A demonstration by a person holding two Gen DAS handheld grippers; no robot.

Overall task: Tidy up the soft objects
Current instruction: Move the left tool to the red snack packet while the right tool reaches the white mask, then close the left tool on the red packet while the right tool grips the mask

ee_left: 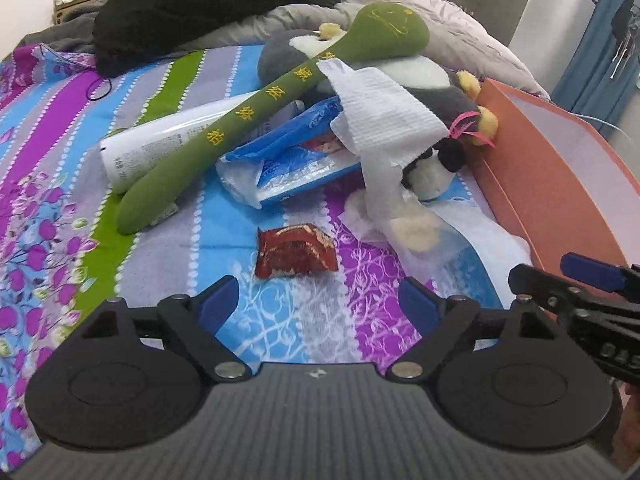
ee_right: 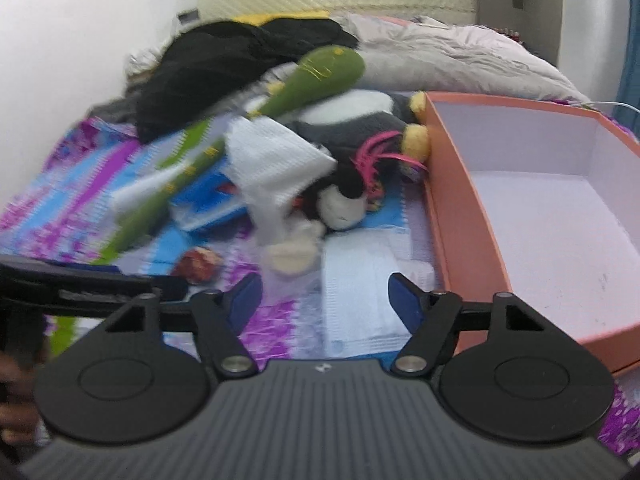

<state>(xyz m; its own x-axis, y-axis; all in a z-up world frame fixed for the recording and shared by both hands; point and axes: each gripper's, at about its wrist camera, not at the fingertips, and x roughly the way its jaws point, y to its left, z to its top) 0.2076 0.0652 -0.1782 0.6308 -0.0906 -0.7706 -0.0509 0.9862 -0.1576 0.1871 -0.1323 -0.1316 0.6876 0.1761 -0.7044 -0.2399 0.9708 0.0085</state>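
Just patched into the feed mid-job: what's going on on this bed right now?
A person holds two grippers over a cluttered bed. The left gripper is open and empty just short of a red snack packet. The right gripper is also open and empty, over a white cloth. Behind them lies a pile: green plush stick, panda toy, blue packet, white tube. The orange box beside it has nothing inside.

bed (ee_left: 48,128): floral striped sheet | wall (ee_right: 80,20): white | curtain (ee_left: 592,40): blue
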